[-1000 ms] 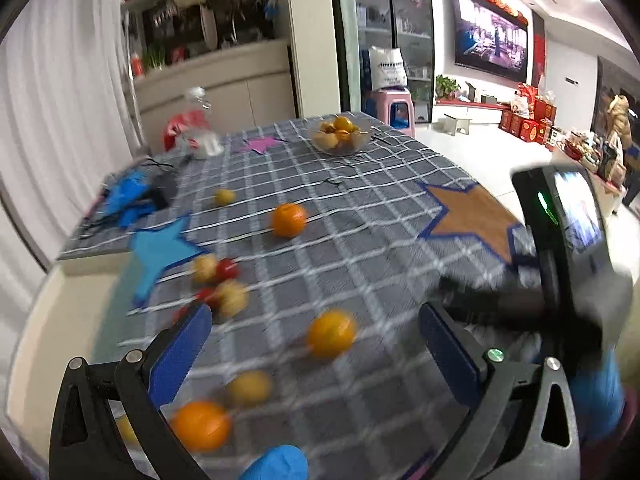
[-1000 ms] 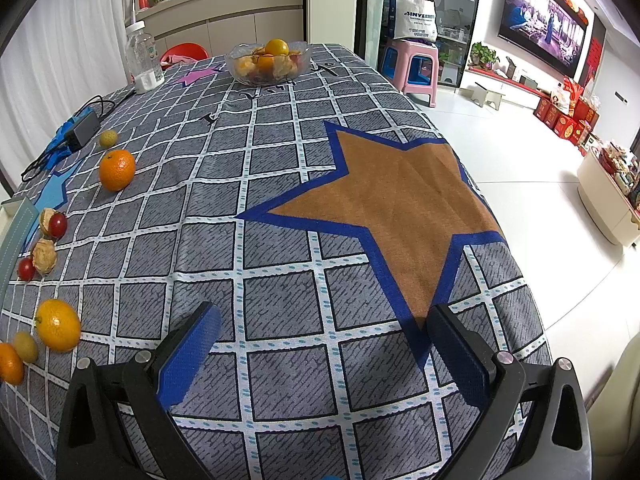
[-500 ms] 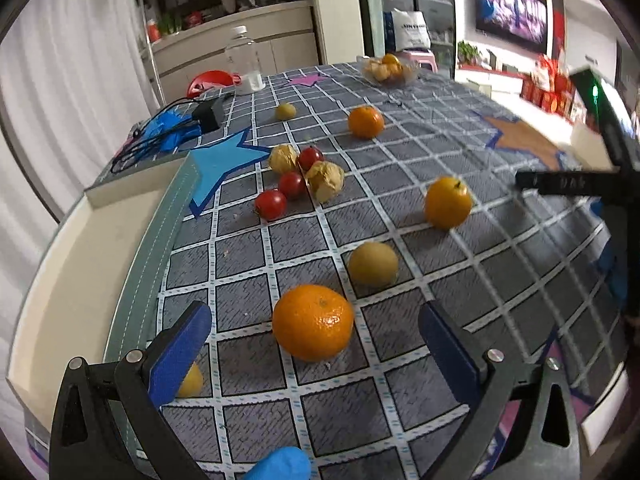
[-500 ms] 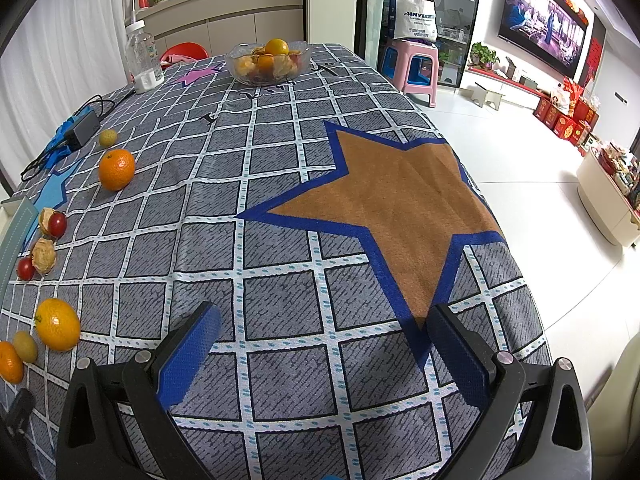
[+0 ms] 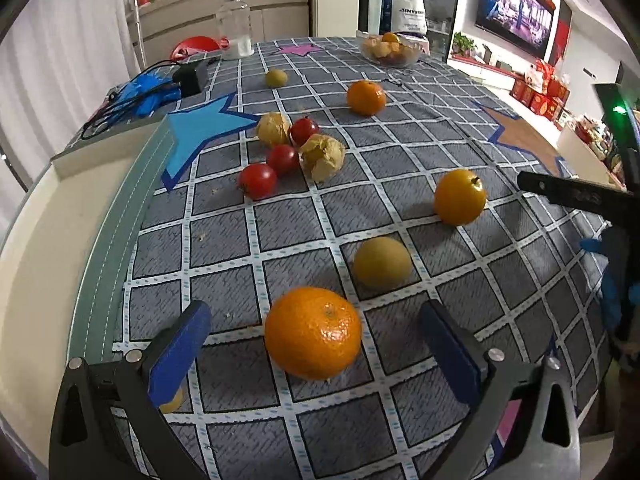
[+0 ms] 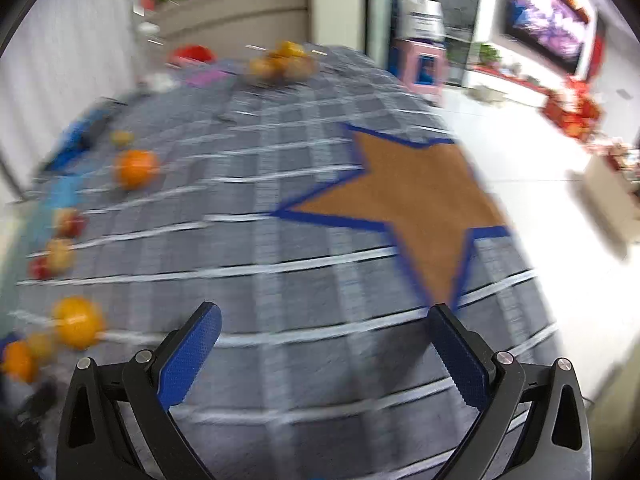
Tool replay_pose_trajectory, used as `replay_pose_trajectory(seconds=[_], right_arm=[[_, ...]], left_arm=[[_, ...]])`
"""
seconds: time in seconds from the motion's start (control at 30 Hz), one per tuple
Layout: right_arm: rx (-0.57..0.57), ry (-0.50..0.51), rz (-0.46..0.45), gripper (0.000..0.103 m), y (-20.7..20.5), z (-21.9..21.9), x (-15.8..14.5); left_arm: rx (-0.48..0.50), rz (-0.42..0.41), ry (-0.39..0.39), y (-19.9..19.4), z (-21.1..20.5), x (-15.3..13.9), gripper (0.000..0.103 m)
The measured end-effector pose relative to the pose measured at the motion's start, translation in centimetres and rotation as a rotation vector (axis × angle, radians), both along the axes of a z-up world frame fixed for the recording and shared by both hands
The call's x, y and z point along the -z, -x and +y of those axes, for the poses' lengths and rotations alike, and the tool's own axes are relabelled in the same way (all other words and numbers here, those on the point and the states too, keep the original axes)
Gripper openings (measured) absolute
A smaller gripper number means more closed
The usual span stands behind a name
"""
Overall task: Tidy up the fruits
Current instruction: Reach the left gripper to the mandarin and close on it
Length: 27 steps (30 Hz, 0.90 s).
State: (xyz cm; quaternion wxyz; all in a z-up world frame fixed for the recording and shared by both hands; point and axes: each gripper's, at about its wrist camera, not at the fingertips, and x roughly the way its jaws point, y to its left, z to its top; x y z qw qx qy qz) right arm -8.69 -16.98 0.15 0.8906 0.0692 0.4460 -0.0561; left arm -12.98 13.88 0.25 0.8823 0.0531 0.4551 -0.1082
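Observation:
My left gripper (image 5: 316,344) is open, its blue pads on either side of a mandarin (image 5: 313,332) on the checked cloth. Just beyond lie a yellow-green round fruit (image 5: 382,263) and a yellow-orange fruit (image 5: 460,197). Further back sit three cherry tomatoes (image 5: 258,180) and two husked physalis (image 5: 322,155), another mandarin (image 5: 366,97), a small green fruit (image 5: 276,77) and a glass fruit bowl (image 5: 391,53). My right gripper (image 6: 324,350) is open over bare cloth near a brown star (image 6: 416,208); that view is blurred. The bowl (image 6: 282,66) shows at its far end.
A cream tray (image 5: 44,240) runs along the table's left edge. A water bottle (image 5: 234,24), a black adapter (image 5: 189,76) and blue cables (image 5: 140,92) lie at the far left. The other gripper's body (image 5: 592,196) and a blue-gloved hand (image 5: 616,276) show at the right.
My left gripper has moved closer to the near mandarin, which now lies between its pads. The right wrist view has gone blurred and shifted, so the right gripper is moving.

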Motion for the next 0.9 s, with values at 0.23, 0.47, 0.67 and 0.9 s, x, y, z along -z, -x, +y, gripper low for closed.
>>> replay_pose_trajectory(seconds=[0.23,0.47,0.67,0.9], right_arm=[[-0.219,-0.033,-0.074,0.103,1.2,6.0,-1.2],[-0.286,0.002,-0.041,0.083,0.0,9.8,-0.1],[-0.293,-0.017,-0.03,0.013,-0.8,10.6,0.2],[-0.286,-0.066,-0.089,0.013,-0.1,9.3,-1.7]], left_arm=[[0.026,-0.04,-0.014,0.9,-0.6,-0.3,0.091],[0.003,-0.072,-0.009,0.9,-0.6,-0.8,0.04],[0.004,-0.077,0.029,1.1,0.0,-0.8,0.04],[-0.011,-0.104,0.097,1.9,1.6,-2.6,0.04]])
